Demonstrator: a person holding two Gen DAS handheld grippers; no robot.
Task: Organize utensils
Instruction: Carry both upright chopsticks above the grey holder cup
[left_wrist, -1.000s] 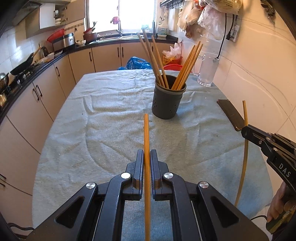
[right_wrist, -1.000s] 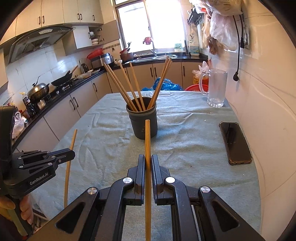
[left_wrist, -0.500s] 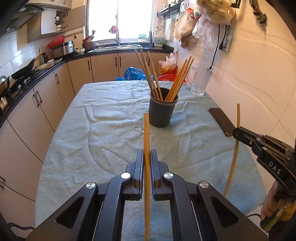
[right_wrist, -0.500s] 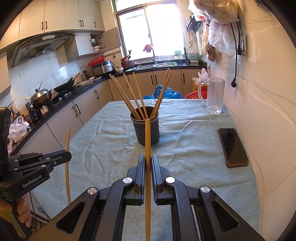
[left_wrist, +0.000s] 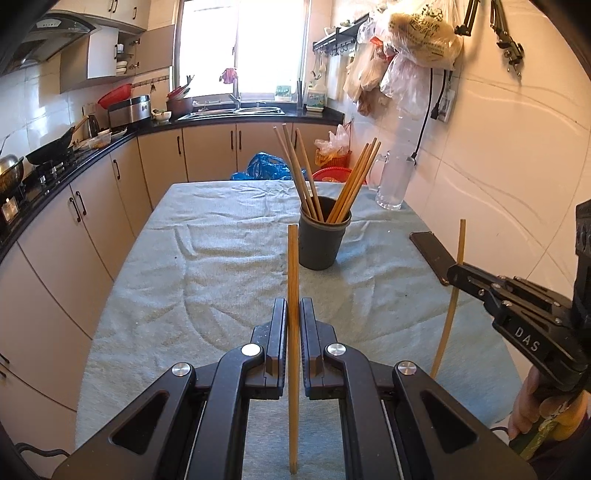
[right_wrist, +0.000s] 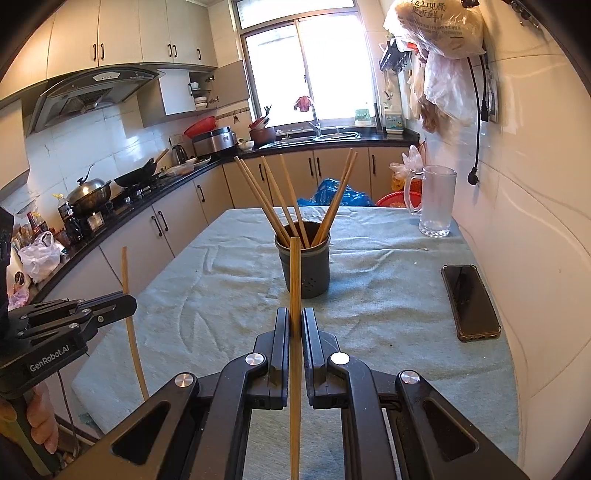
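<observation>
A dark grey holder (left_wrist: 324, 242) stands mid-table with several wooden chopsticks (left_wrist: 350, 186) fanned out of it; it also shows in the right wrist view (right_wrist: 305, 270). My left gripper (left_wrist: 293, 308) is shut on one upright chopstick (left_wrist: 293, 266), held above the near part of the table, short of the holder. My right gripper (right_wrist: 294, 317) is shut on another upright chopstick (right_wrist: 294, 273). Each gripper shows in the other's view, the right gripper (left_wrist: 452, 273) at the right, the left gripper (right_wrist: 129, 304) at the left.
The table carries a grey-blue towel (left_wrist: 229, 258). A black phone (right_wrist: 470, 301) lies near the right wall. A glass mug (right_wrist: 436, 201) stands at the far right corner. Kitchen cabinets (left_wrist: 92, 206) run along the left.
Both grippers have risen and drawn back from the holder, each keeping its chopstick. The holder now sits farther off and lower in both views.
</observation>
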